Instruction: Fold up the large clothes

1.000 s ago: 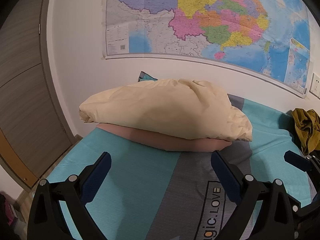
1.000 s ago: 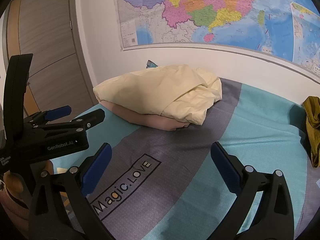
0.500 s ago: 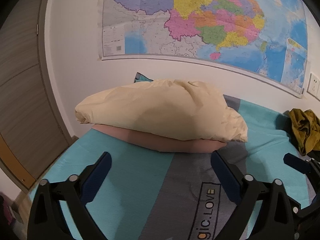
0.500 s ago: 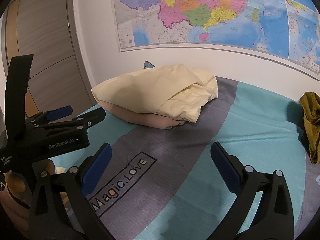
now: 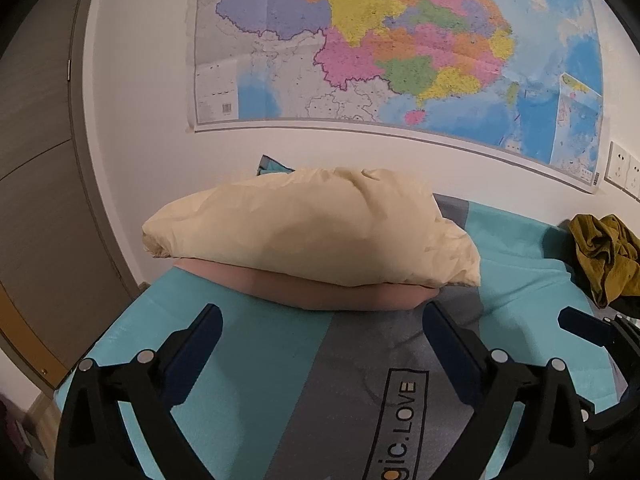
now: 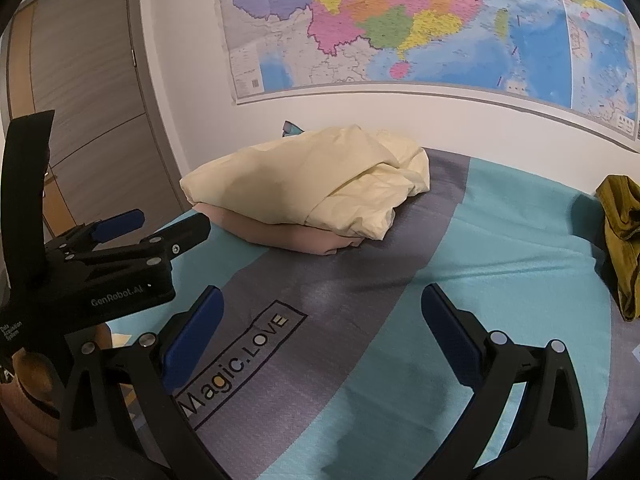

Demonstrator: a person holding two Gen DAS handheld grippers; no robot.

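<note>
A folded cream garment [image 5: 312, 232] lies on top of a folded pink one [image 5: 328, 292] at the far side of the bed; both show in the right wrist view, cream [image 6: 304, 180] over pink [image 6: 288, 236]. A crumpled olive-brown garment [image 5: 604, 260] lies at the bed's right side and shows in the right wrist view [image 6: 620, 232]. My left gripper [image 5: 320, 344] is open and empty above the bedspread, short of the stack. My right gripper [image 6: 320, 328] is open and empty over the grey stripe. The left gripper also shows at the left of the right wrist view [image 6: 120, 256].
The bedspread [image 6: 500, 248] is teal with a grey stripe and a "Magic.LOVE" print [image 6: 240, 360]. A large map [image 5: 400, 48] hangs on the white wall behind. A wooden wardrobe door [image 6: 88, 100] stands left of the bed. A wall socket [image 5: 624, 168] is at far right.
Both grippers have shifted slightly to the right and a little back; the clothes stack sits further left in both views. Both stay open and empty. The clothes have not moved.
</note>
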